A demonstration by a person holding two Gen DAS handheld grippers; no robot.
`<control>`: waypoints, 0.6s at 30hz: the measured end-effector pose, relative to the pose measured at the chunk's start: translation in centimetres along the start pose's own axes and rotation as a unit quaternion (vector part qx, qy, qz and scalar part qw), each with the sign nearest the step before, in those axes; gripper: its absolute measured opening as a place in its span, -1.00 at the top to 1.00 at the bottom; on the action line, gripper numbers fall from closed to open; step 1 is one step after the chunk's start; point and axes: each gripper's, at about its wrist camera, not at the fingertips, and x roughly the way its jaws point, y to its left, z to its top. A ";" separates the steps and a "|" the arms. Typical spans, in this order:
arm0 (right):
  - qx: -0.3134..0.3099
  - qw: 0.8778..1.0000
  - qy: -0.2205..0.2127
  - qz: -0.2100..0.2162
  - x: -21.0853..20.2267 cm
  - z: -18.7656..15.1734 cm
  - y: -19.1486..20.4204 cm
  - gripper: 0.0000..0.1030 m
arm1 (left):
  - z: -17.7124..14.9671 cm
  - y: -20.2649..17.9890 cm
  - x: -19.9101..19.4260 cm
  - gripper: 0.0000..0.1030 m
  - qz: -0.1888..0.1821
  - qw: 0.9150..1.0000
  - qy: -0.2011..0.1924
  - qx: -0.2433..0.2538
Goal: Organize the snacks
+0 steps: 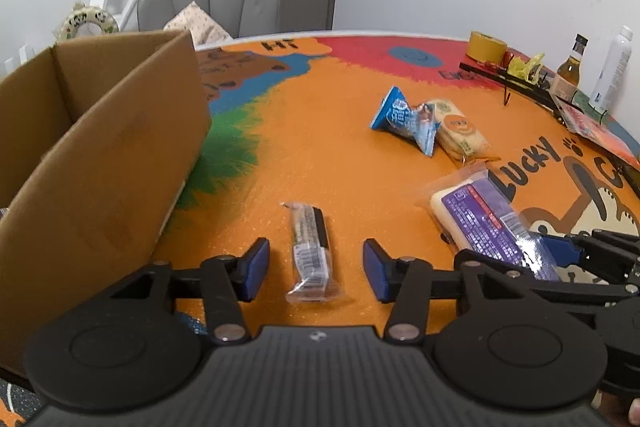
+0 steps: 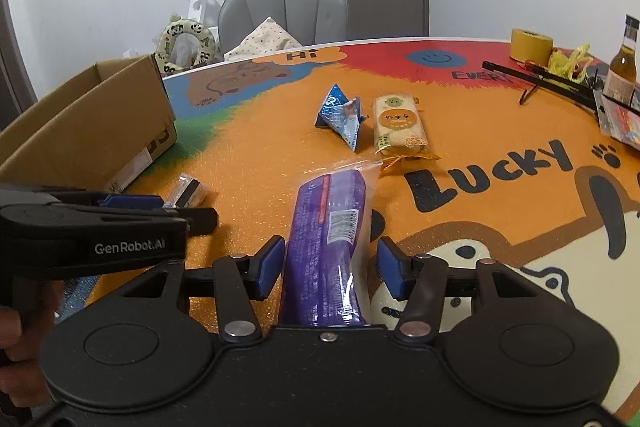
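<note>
A small clear packet with a dark biscuit (image 1: 310,247) lies on the orange table mat (image 1: 320,155), between the pads of my left gripper (image 1: 316,269). The gripper is open, with a gap on each side of the packet. A long purple snack pack (image 2: 328,219) lies flat between the fingers of my right gripper (image 2: 332,265), which is open; its right pad stands clear of the wrapper. Farther back lie a blue snack bag (image 2: 340,115) and a rice cracker pack (image 2: 398,125). An open cardboard box (image 1: 100,155) stands at the left.
At the back right are a yellow tape roll (image 2: 530,45), a black wire rack (image 2: 540,79), a brown bottle (image 2: 624,63) and a white bottle (image 1: 612,67). A grey chair (image 2: 284,7) stands behind the table. A hand (image 2: 16,327) holds the left gripper.
</note>
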 end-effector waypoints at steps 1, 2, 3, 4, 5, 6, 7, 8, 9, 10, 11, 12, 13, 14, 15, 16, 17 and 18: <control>-0.003 1.000 -0.002 -0.004 0.0 0.0 0.1 0.22 | -0.1 0.1 0.0 0.27 0.001 1.000 -0.001 0.001; -0.003 1.000 -0.003 -0.006 0.0 0.0 0.1 0.29 | -0.2 0.2 -0.1 0.51 0.001 1.000 -0.004 0.003; 0.000 1.000 -0.004 -0.005 0.1 0.1 0.0 0.31 | -0.2 0.3 -0.1 0.61 0.002 1.000 -0.004 0.003; 0.004 1.000 -0.005 -0.004 0.0 0.1 -0.1 0.34 | -0.2 0.6 -0.2 0.66 0.002 1.000 -0.005 0.001; 0.008 1.000 -0.006 -0.003 0.0 0.2 -0.2 0.37 | -0.2 0.8 -0.3 0.67 -0.001 1.000 -0.004 -0.003; 0.009 1.000 -0.008 -0.003 -0.1 0.2 -0.3 0.38 | -0.1 1.0 -0.4 0.67 -0.006 1.000 -0.004 -0.006; 0.010 1.000 -0.009 -0.003 -0.3 0.2 -0.2 0.39 | -0.1 1.1 -0.6 0.67 -0.006 1.000 -0.007 -0.006; 0.012 1.000 -0.012 -0.002 -0.4 0.2 -0.2 0.40 | -0.1 1.1 -0.9 0.68 -0.006 1.000 -0.011 -0.004; 0.016 1.000 -0.016 0.001 -0.7 0.2 -0.3 0.40 | 0.0 1.1 -1.1 0.68 -0.007 1.000 -0.015 -0.004; 0.020 1.000 -0.019 0.004 -0.8 0.2 -0.3 0.41 | 0.2 1.2 -1.4 0.68 -0.008 1.000 -0.019 -0.003; 0.024 0.999 -0.022 0.006 -1.0 0.3 -0.3 0.41 | 0.3 1.2 -1.7 0.68 -0.009 1.000 -0.023 -0.003; 0.026 0.999 -0.027 0.006 -1.2 0.3 -0.3 0.41 | 0.4 1.2 -2.0 0.68 -0.010 1.000 -0.026 -0.002; 0.027 0.999 -0.031 0.006 -1.4 0.4 -0.2 0.42 | 0.5 1.2 -2.3 0.68 -0.012 1.000 -0.029 -0.001; 0.028 0.999 -0.036 0.006 -1.6 0.5 -0.2 0.42 | 0.6 1.3 -2.6 0.68 -0.014 0.999 -0.031 0.000; 0.033 0.999 -0.039 0.008 -1.8 0.6 -0.2 0.42 | 0.7 1.3 -2.9 0.68 -0.016 0.999 -0.033 0.000; 0.039 0.998 -0.042 0.011 -2.0 0.7 -0.3 0.42 | 0.8 1.4 -3.1 0.68 -0.017 0.999 -0.036 0.000; 0.044 0.998 -0.045 0.012 -2.2 0.9 -0.4 0.43 | 0.9 1.5 -3.4 0.68 -0.019 0.999 -0.038 0.000; 0.046 0.998 -0.048 0.012 -2.4 1.0 -0.4 0.43 | 1.0 1.6 -3.7 0.68 -0.021 0.999 -0.041 -0.002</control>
